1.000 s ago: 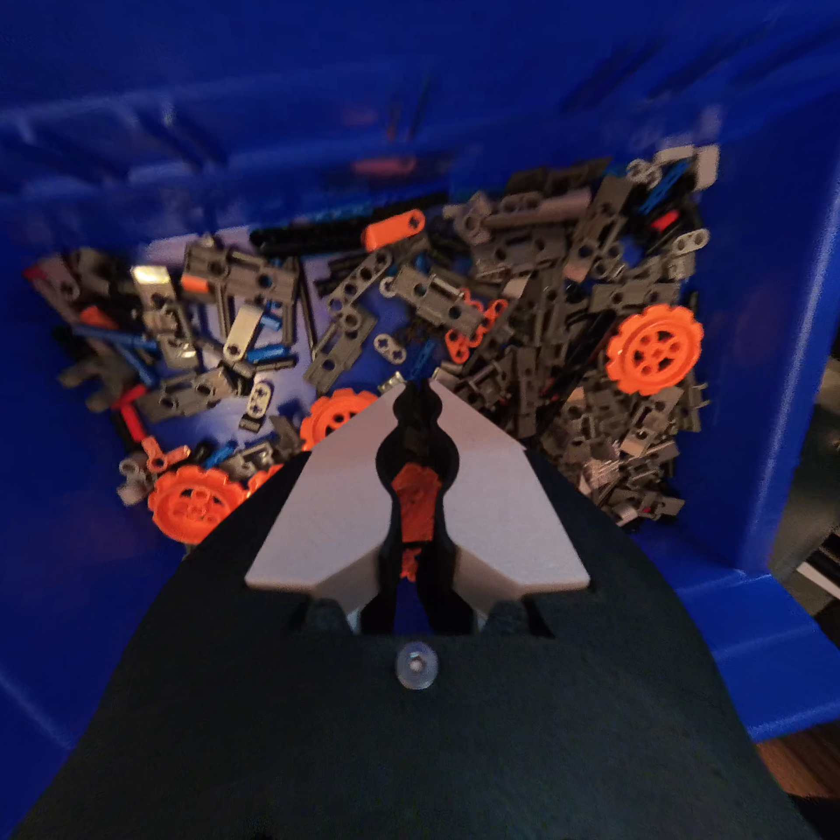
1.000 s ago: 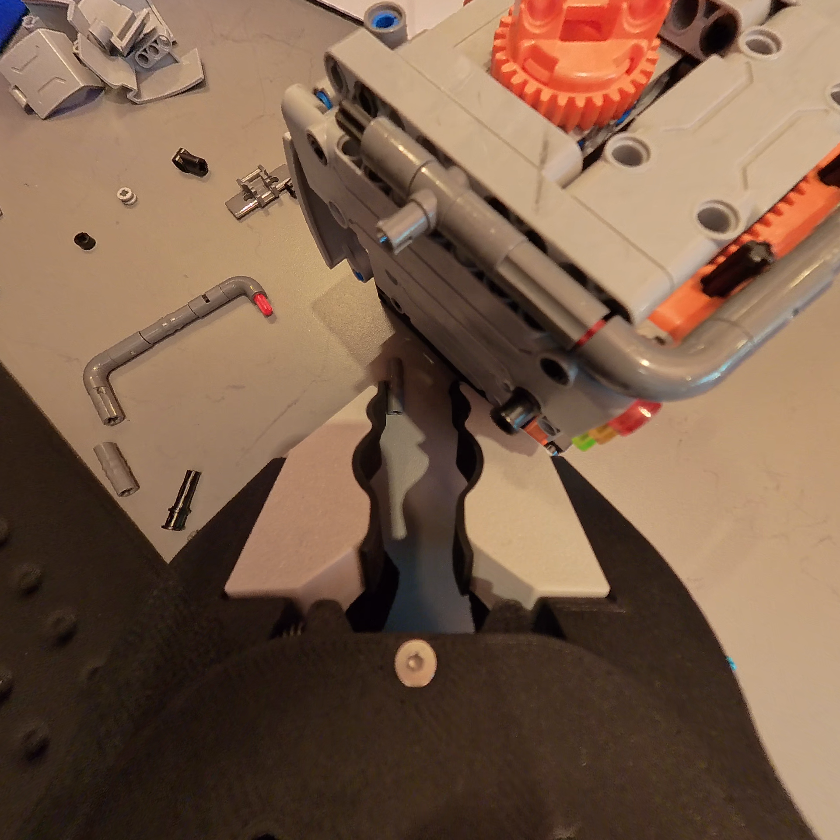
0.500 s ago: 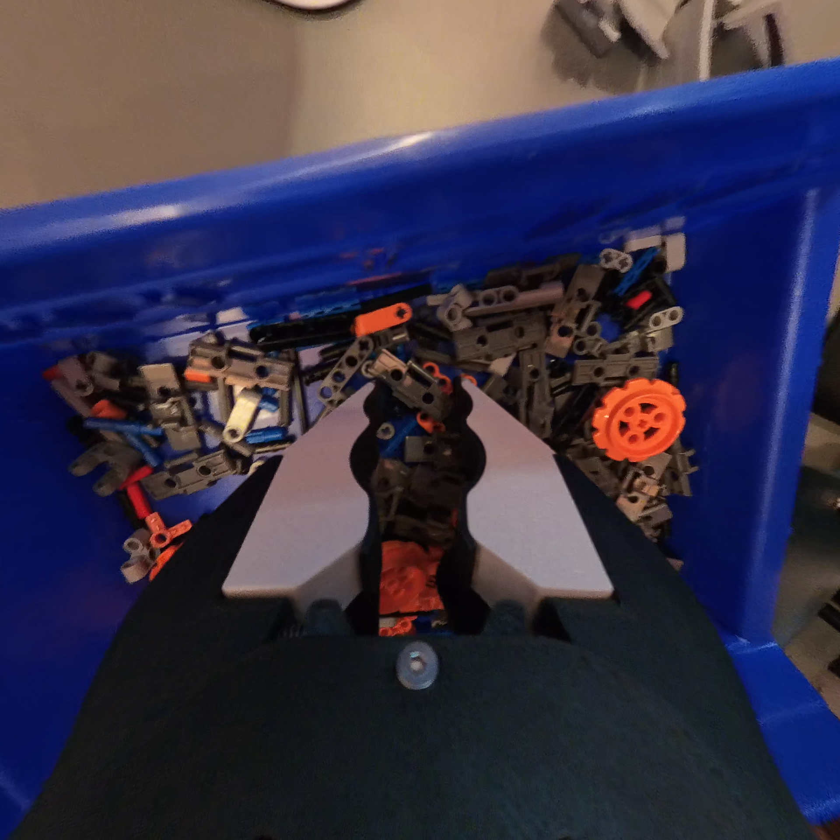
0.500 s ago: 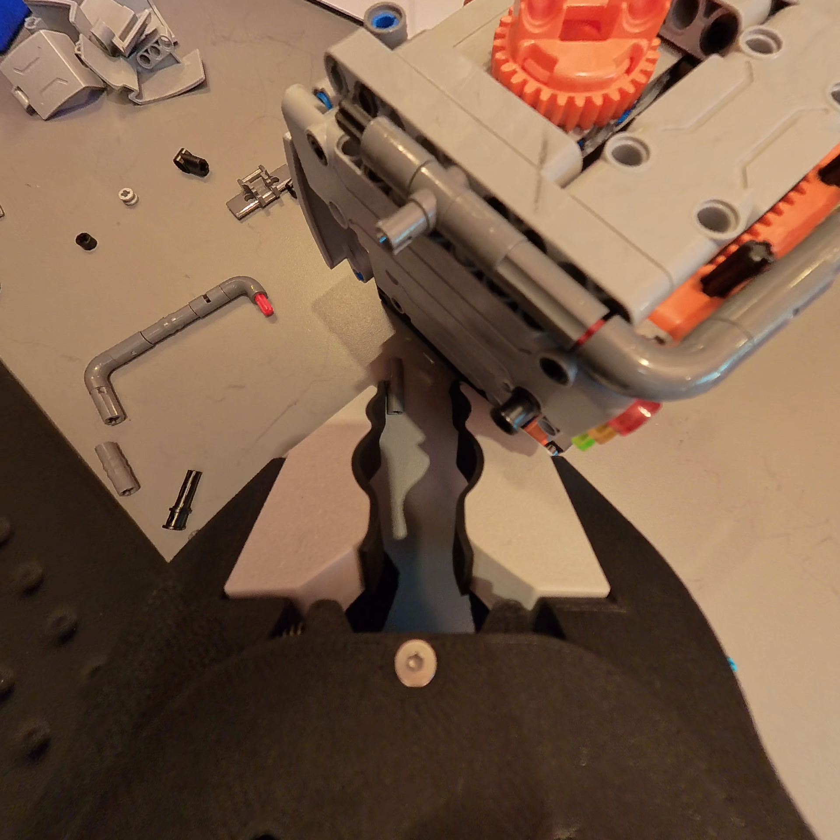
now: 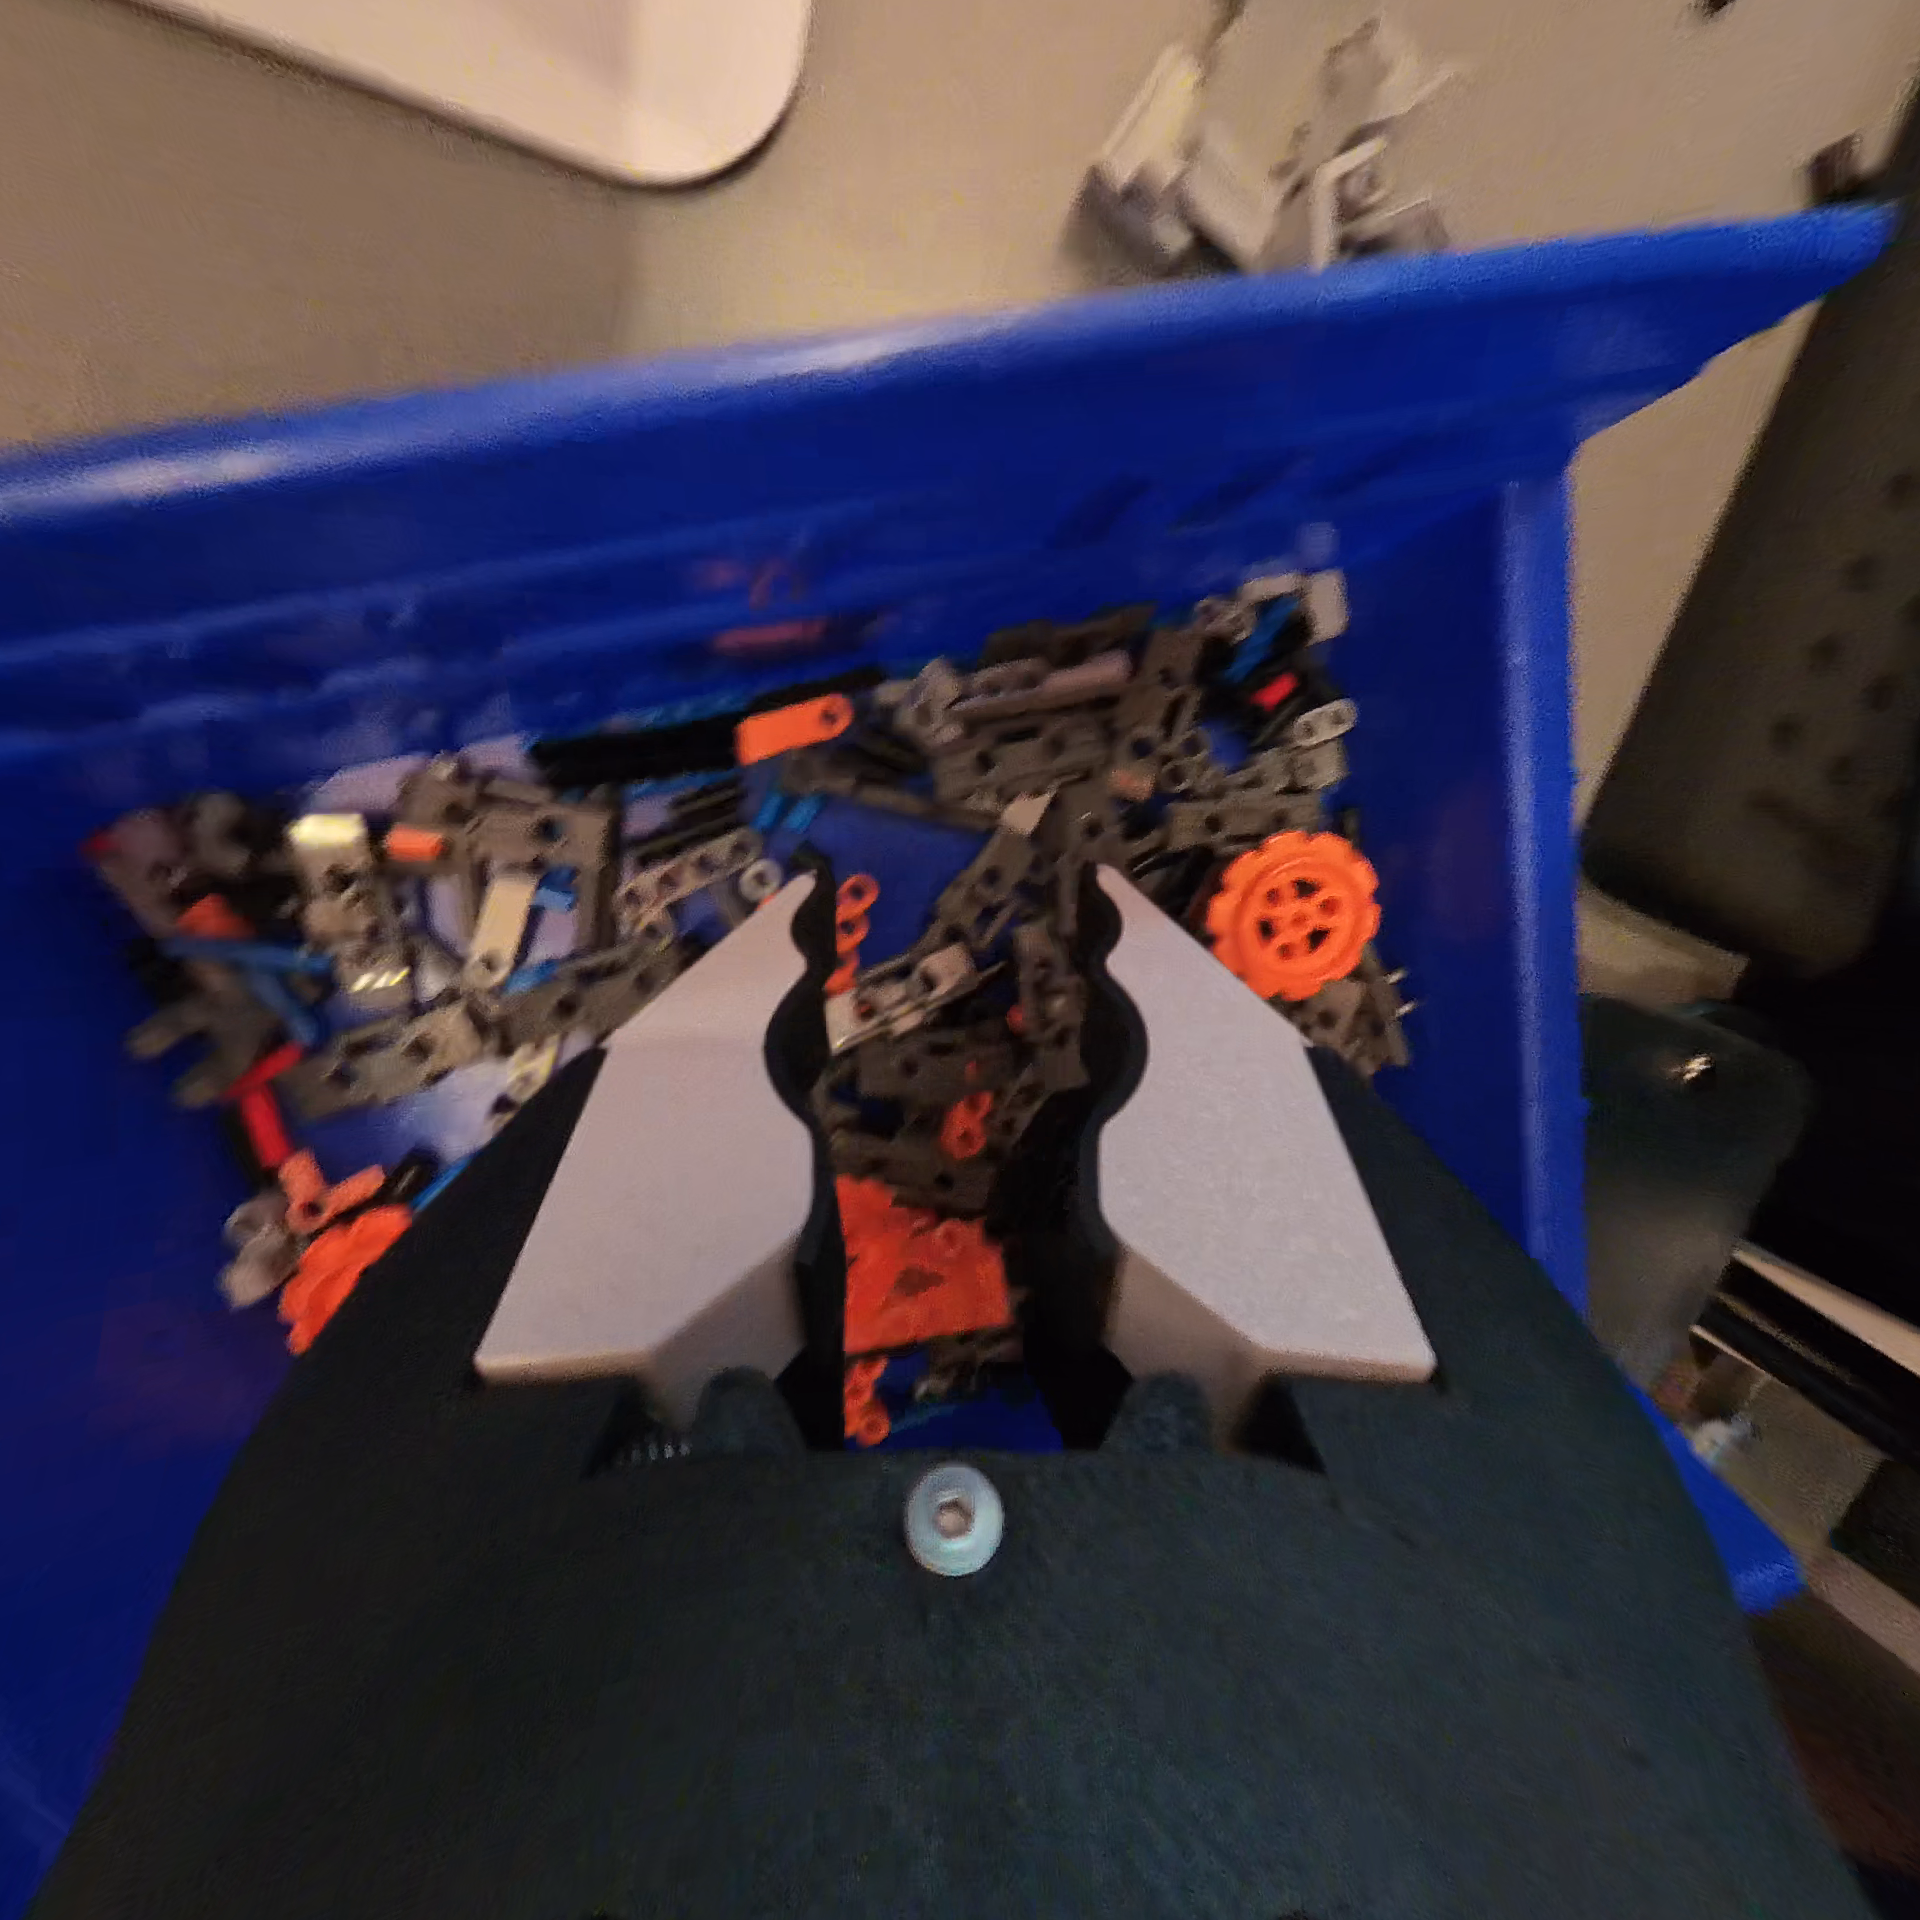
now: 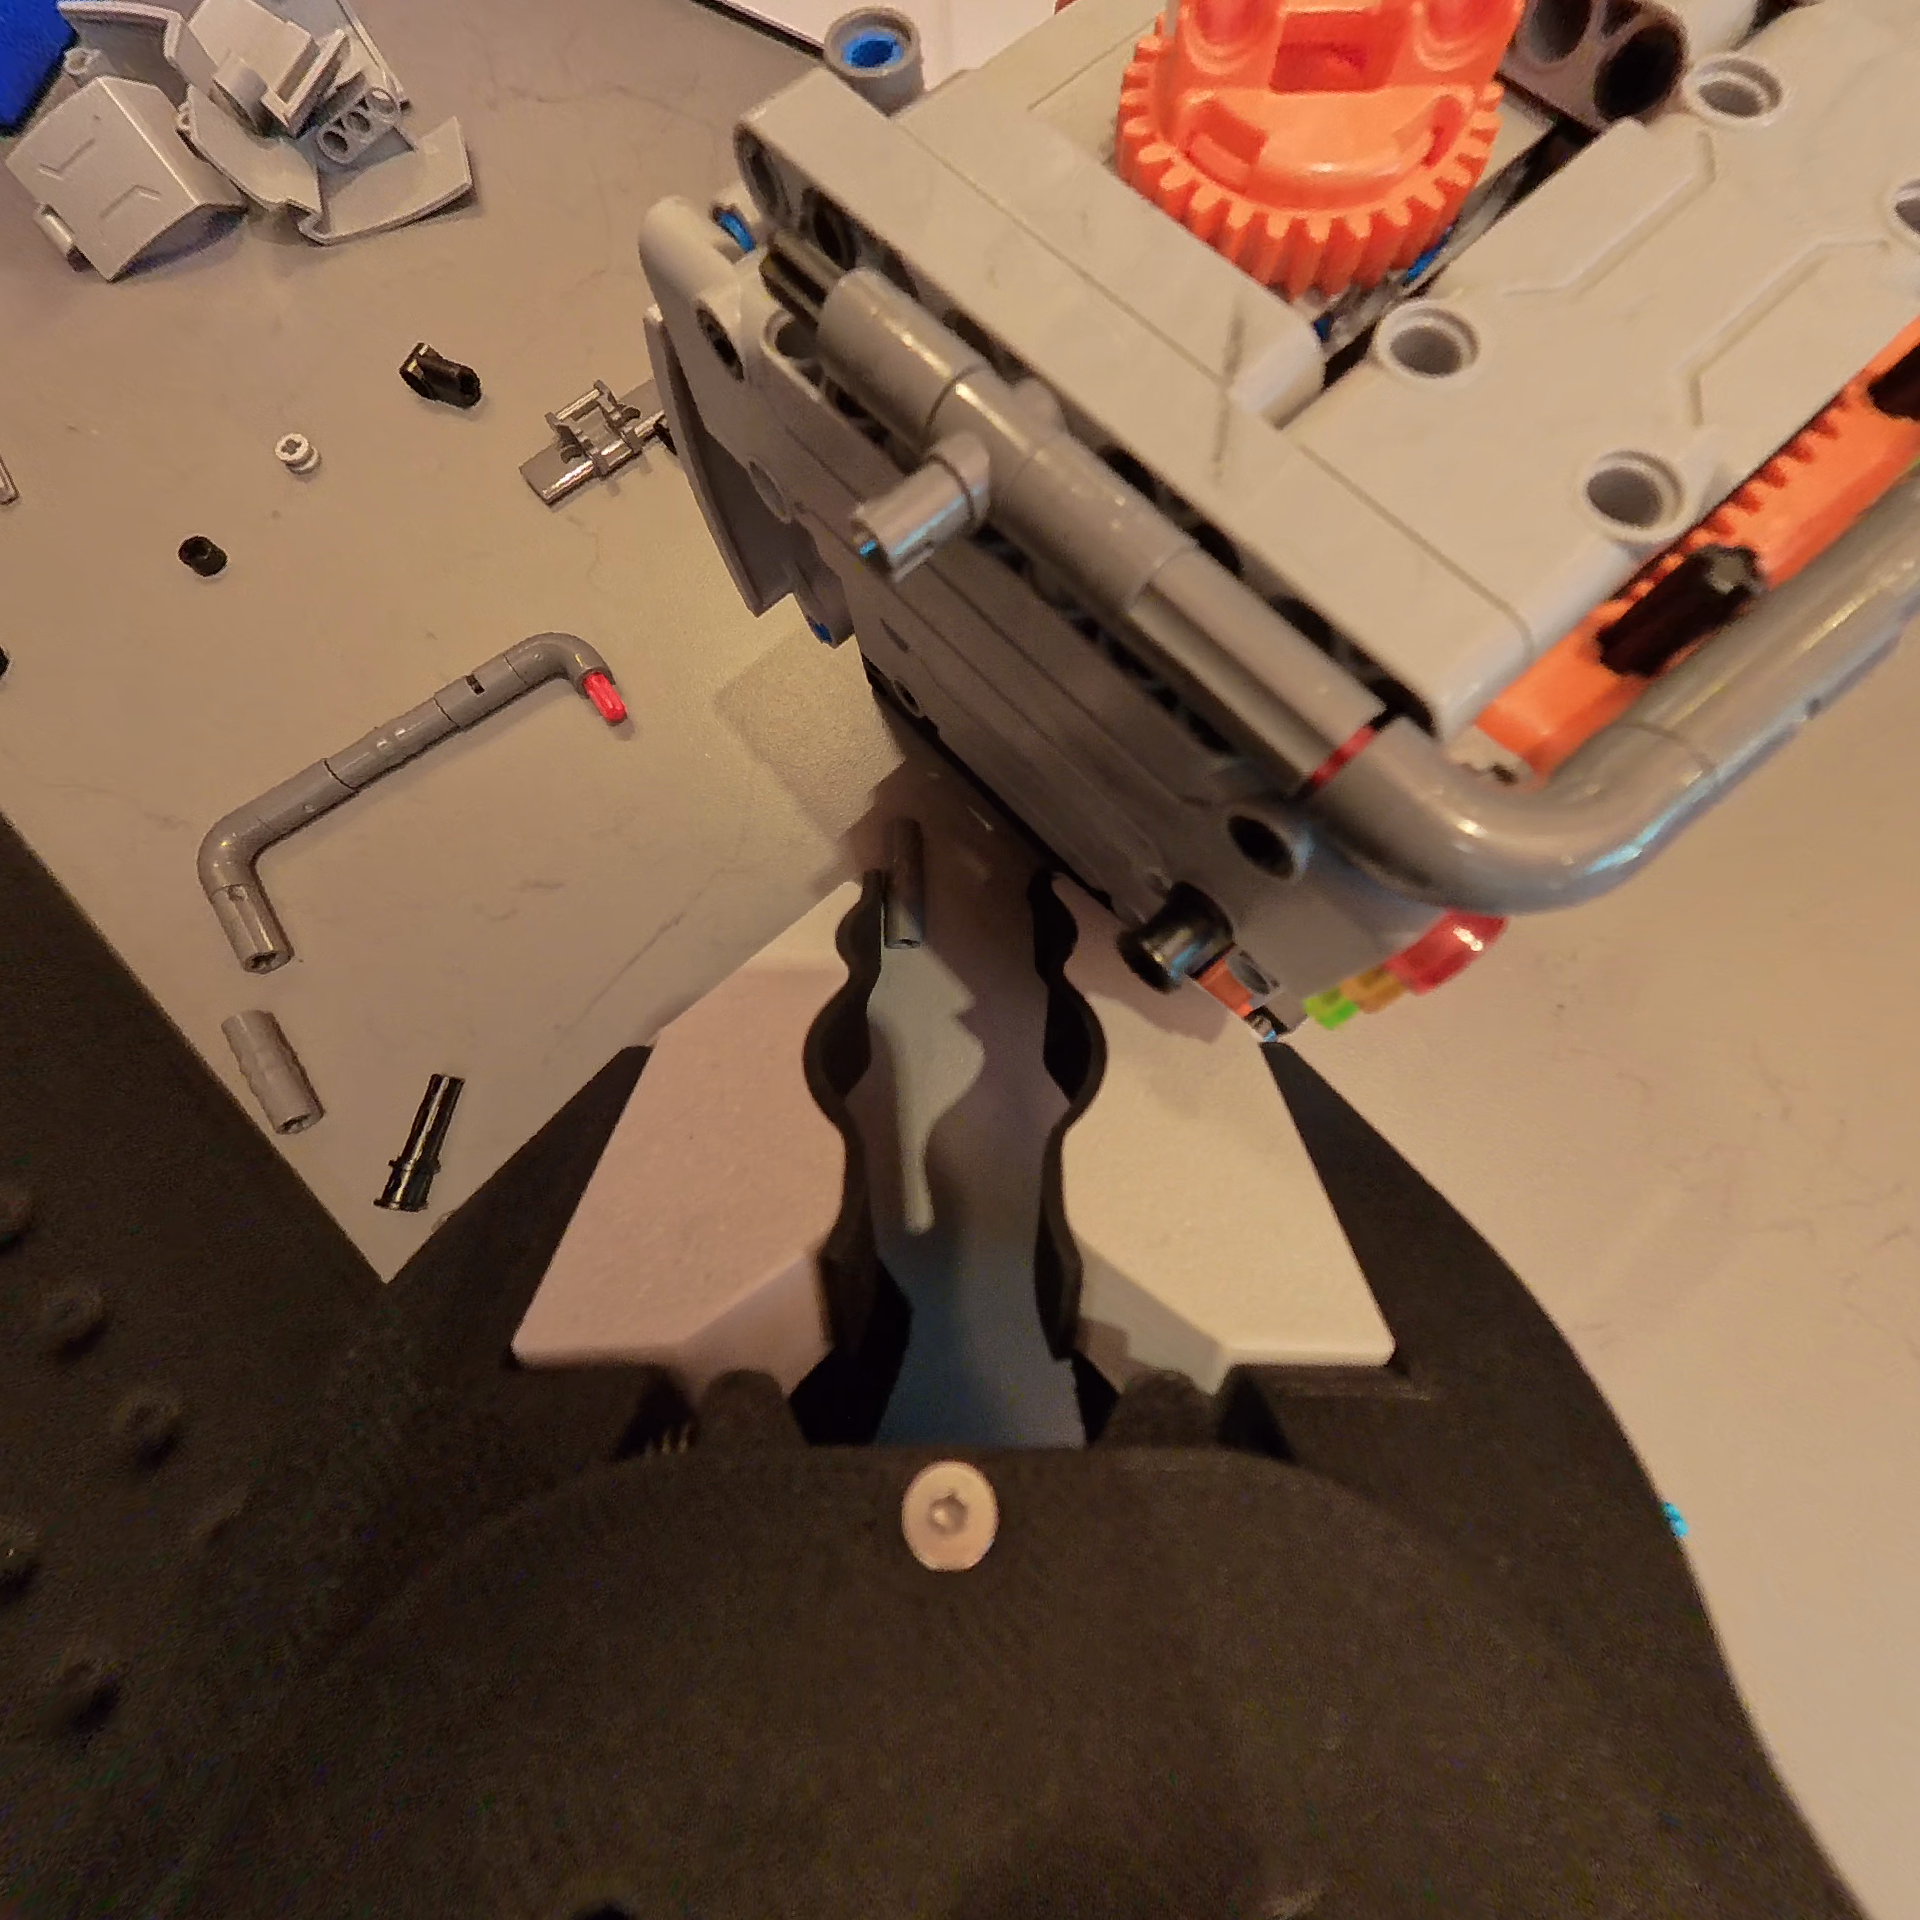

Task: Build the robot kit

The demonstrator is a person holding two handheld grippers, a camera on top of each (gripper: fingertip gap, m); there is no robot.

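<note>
The left gripper (image 5: 954, 894) has drawn back above the blue bin (image 5: 935, 499), its fingers spread wider over the loose building pieces (image 5: 1039, 790). On the grey tabletop (image 6: 436, 831), the right gripper (image 6: 956, 883), fingers apart, points under the grey-and-orange brick assembly (image 6: 1247, 468).

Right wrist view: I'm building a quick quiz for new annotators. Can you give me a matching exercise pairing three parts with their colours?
Things:
1. toothed gear
2. bent tube
3. long pin

Colours:
A. black
B. orange
C. grey with a red end

Pairs: 1-B, 2-C, 3-A
</note>
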